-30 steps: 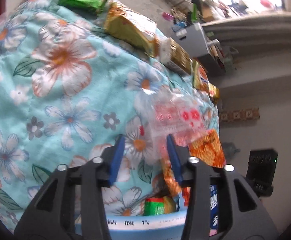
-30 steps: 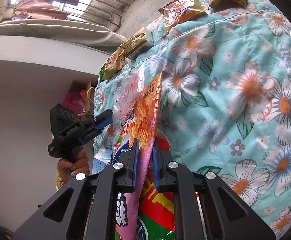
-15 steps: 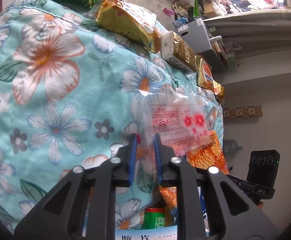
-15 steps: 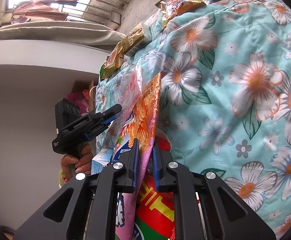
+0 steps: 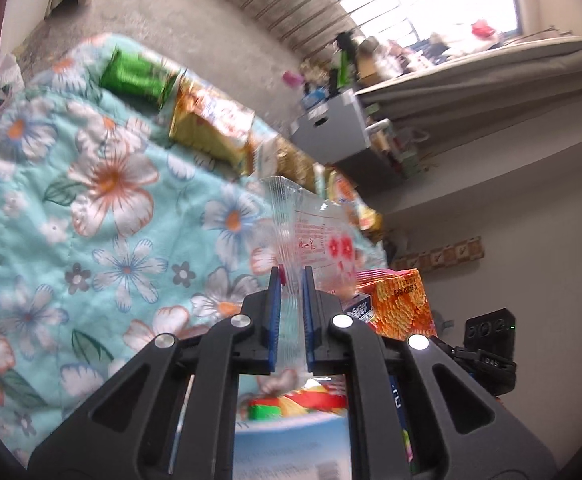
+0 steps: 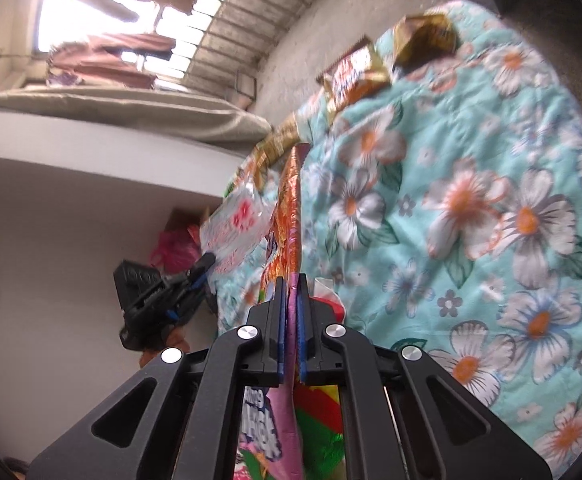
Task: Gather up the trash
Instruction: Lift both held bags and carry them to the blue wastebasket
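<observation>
My left gripper (image 5: 290,276) is shut on a clear plastic wrapper with red print (image 5: 315,236), lifted off the floral quilt (image 5: 91,216). My right gripper (image 6: 290,284) is shut on the edge of an orange and pink snack bag (image 6: 289,208), held upright above the quilt (image 6: 471,220). The clear wrapper (image 6: 231,224) and the left gripper (image 6: 205,262) show at the left of the right wrist view. The orange bag (image 5: 401,304) shows beside the left gripper.
Several snack packs lie along the quilt's far edge: a green one (image 5: 135,76), a gold one (image 5: 207,128), and gold ones (image 6: 355,72) in the right wrist view. More packaging (image 5: 291,400) sits below the grippers. A grey box (image 5: 331,132) stands beyond the bed.
The left gripper closed on the clear wrapper and lifted it off the quilt. The right gripper kept hold of the orange bag and rose with it.
</observation>
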`<state>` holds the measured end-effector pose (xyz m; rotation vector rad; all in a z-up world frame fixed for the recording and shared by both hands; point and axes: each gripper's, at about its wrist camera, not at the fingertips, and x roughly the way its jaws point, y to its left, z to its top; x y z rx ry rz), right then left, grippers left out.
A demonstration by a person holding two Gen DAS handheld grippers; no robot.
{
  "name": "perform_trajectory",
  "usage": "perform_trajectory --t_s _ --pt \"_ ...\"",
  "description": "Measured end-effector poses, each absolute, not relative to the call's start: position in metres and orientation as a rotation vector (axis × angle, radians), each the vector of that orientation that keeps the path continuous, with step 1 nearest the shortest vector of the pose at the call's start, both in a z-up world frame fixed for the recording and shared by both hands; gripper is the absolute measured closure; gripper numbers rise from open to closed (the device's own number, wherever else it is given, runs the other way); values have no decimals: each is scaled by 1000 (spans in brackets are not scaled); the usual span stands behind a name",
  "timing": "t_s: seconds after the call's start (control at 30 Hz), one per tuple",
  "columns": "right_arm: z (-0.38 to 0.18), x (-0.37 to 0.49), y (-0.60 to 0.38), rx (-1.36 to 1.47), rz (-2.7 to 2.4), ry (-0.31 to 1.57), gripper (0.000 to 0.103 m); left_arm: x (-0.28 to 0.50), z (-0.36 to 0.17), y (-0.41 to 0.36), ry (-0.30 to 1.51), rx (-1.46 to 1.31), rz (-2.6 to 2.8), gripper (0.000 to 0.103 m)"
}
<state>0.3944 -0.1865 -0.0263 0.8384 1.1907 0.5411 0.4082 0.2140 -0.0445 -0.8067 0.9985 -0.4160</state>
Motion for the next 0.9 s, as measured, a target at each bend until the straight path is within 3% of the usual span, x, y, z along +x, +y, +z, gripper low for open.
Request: perform_trajectory --t_s 0.47,0.7,0.9 --pt "56 290 -272 911 533 893 99 303 59 193 759 -712 -589 96" --pt "60 194 -318 945 449 774 99 219 86 149 620 -589 -615 96" --pt "39 109 -353 1032 356 676 99 168 78 92 632 -480 -679 96"
